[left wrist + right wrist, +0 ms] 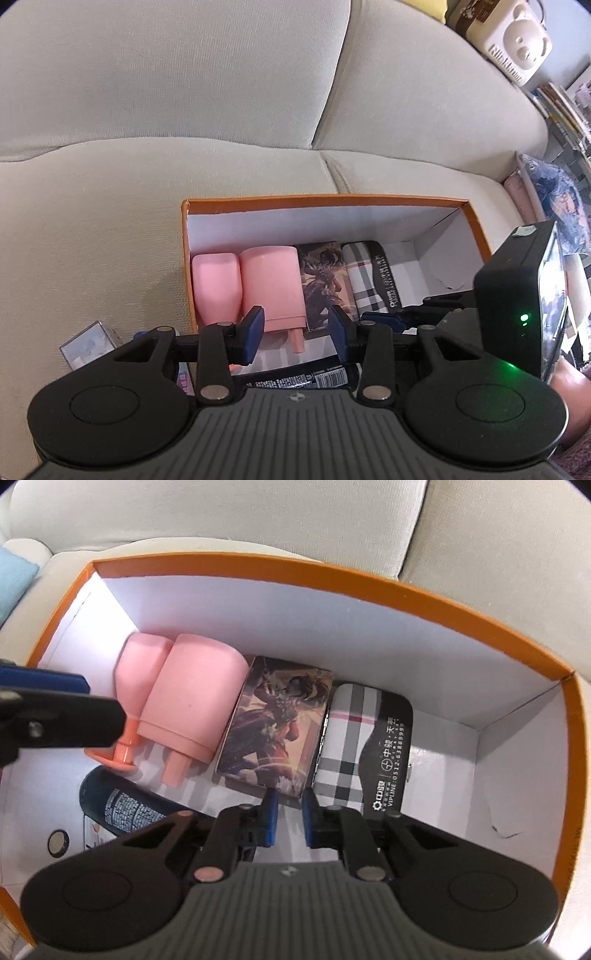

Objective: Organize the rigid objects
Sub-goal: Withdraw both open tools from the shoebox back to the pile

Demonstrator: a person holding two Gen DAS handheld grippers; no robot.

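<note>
Fingers of the right gripper (290, 818) stand slightly parted with nothing between them, hovering low inside the orange-rimmed white cardboard box (546, 664) just in front of the near edges of the picture-printed flat box (273, 716) and the plaid-patterned rectangular tin (354, 738). The left gripper (297, 334) is spread wide and empty too, poised over the near wall of the same box, which sits on a pale fabric sofa (110, 221). Along the far wall lie, side by side and touching, two pink plastic goblet-shaped cups (184, 698) on their sides, then the printed box, then the tin; a dark cylindrical can with white label text (122, 805) lies in front of the cups. A small clear-fronted box (88, 343) rests on the sofa just outside the left wall. These things all look stiff and light. The cups seem smooth and liable to roll, so a hold across the stem or the narrow base looks safest. The tin and printed box would likely take a pinch across their thin edges, though glossy faces may slip. The can would probably want a grip across its middle.
</note>
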